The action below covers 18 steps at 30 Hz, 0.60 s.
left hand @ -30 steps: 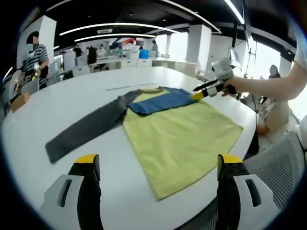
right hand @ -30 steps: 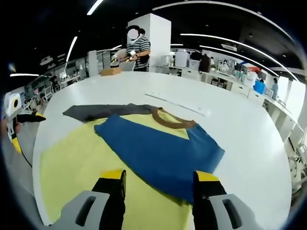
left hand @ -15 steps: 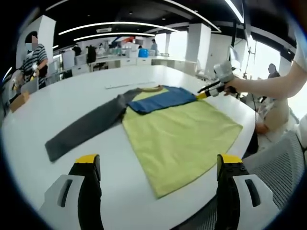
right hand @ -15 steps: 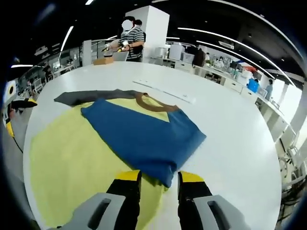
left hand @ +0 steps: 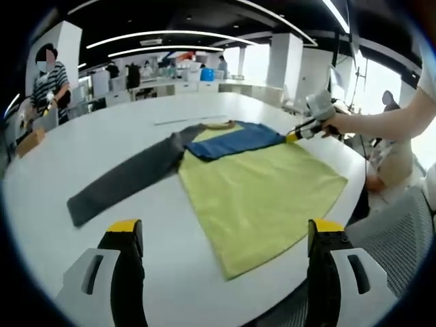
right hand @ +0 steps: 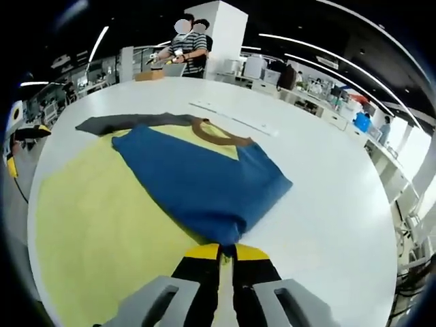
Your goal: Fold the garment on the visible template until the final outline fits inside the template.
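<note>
Since earlier, right tool (right hand: 227, 252) has pinched the blue sleeve's (right hand: 204, 185) corner; left tool (left hand: 221, 235) spread.

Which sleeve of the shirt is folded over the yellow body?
The blue sleeve, gripped by the right tongs; the grey sleeve lies stretched out on the table.

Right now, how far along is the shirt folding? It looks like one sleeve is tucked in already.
Early on. Done: the blue sleeve lies folded across the yellow body. In hand: the right gripper has its jaws pinched together at that sleeve's corner, seemingly gripping it. Left: the grey sleeve lies stretched out on the white table, the body is spread flat, and the left gripper is open, away from the cloth.
</note>
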Tool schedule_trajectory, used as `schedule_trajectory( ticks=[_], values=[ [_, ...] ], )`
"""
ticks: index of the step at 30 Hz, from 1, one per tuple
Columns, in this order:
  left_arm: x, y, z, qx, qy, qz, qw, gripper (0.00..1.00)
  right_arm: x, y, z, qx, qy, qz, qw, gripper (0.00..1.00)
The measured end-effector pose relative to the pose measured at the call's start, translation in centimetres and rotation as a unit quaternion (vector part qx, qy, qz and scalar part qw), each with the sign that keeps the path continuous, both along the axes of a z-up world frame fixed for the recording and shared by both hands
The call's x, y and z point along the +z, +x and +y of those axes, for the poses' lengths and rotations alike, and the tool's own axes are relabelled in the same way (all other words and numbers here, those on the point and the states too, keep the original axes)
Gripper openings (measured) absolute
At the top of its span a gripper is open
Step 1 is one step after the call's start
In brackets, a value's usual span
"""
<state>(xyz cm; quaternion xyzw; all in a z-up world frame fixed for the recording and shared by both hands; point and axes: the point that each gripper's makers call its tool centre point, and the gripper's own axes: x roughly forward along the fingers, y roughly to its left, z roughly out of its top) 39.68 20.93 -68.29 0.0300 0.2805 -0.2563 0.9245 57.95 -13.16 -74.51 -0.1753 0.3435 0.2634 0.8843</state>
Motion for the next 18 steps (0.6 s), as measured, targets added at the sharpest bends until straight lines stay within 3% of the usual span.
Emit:
schedule_trajectory(
  ticks=[4, 7, 10, 15, 18],
  values=[
    [-0.1, 0.0, 0.1, 0.002, 0.001, 0.000, 1.0000, 0.97, 0.1, -0.5, 0.2, 0.010, -0.006, -0.007, 0.9999, 0.00],
    [-0.2, -0.1, 0.1, 0.001, 0.002, 0.002, 1.0000, 0.97, -0.2, -0.9, 0.3, 0.049, -0.052, -0.023, 0.9971, 0.00],
    [-0.3, -0.1, 0.1, 0.001, 0.002, 0.005, 1.0000, 0.97, -0.3, -1.0, 0.6, 0.050, -0.053, -0.023, 0.9970, 0.00],
    [-0.3, -0.1, 0.1, 0.000, 0.004, 0.005, 1.0000, 0.97, -0.1, -0.8, 0.1, 0.027, -0.052, -0.022, 0.9980, 0.00],
    [-0.4, -0.1, 0.2, 0.003, 0.002, 0.005, 1.0000, 0.96, 0.1, -0.8, -0.1, -0.006, -0.026, -0.021, 0.9994, 0.04]
  ],
)
